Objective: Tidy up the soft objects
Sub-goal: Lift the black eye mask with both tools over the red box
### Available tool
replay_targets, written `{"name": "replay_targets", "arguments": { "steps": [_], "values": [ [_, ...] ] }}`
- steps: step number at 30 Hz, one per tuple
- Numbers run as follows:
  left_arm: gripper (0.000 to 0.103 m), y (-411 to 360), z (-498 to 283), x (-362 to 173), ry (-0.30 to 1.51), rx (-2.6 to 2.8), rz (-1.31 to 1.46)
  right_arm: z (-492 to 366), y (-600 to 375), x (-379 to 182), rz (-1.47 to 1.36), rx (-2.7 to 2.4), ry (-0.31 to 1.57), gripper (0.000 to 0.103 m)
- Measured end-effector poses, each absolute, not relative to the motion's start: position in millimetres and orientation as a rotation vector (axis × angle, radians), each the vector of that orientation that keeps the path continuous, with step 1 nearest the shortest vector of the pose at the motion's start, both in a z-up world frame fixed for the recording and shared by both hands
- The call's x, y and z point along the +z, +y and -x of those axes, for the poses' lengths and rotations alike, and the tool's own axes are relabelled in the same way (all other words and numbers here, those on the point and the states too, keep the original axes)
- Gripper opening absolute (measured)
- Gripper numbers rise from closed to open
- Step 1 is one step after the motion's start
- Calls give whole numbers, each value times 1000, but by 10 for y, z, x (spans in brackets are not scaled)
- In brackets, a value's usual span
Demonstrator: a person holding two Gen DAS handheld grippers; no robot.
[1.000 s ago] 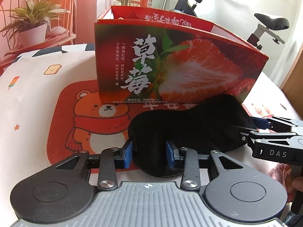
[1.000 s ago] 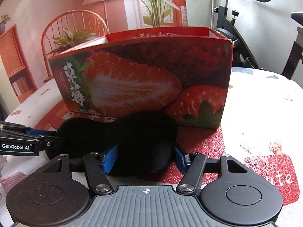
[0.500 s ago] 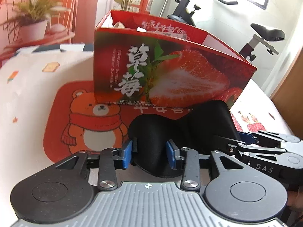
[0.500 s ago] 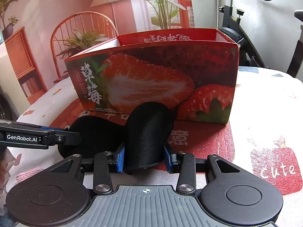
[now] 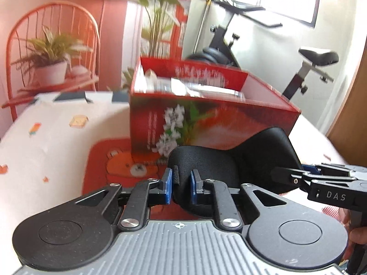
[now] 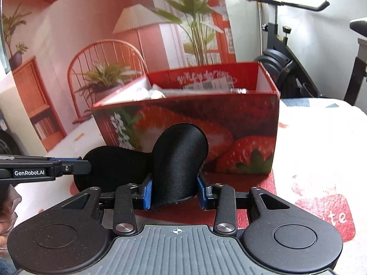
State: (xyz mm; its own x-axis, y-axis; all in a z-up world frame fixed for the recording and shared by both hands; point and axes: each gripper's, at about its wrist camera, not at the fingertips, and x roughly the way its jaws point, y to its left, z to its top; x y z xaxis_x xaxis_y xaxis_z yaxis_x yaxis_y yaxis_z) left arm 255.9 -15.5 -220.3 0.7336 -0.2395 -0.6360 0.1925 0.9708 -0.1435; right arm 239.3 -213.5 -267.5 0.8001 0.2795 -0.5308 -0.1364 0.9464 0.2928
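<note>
**Black eye mask pinched at both ends, box dead ahead**

Black eye mask (image 5: 224, 162) hangs off the desk (image 5: 45, 142), long axis strung side to side between our two tongs. Left tongs (image 5: 181, 184) still closing, pads pinching its left lobe; right tongs (image 6: 174, 191) still closing on the right lobe, which stands bunched upright. Strawberry box (image 6: 229, 123) sits just behind the mask, open top above it. We judge the next move is up and forward over the near wall, both hands equally close.
</note>
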Motion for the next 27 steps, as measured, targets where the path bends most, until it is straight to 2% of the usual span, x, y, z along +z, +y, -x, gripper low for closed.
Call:
{"name": "replay_targets", "arguments": {
  "steps": [14, 27],
  "values": [
    [16, -181, -2557, -1634, 510, -234, 55, -2385, -2137, -2061, -237, 242, 462, 34],
    [16, -389, -3087, -1350, 407, -239, -14, -2989, -2271, -1714, -202, 206, 418, 34]
  ]
}}
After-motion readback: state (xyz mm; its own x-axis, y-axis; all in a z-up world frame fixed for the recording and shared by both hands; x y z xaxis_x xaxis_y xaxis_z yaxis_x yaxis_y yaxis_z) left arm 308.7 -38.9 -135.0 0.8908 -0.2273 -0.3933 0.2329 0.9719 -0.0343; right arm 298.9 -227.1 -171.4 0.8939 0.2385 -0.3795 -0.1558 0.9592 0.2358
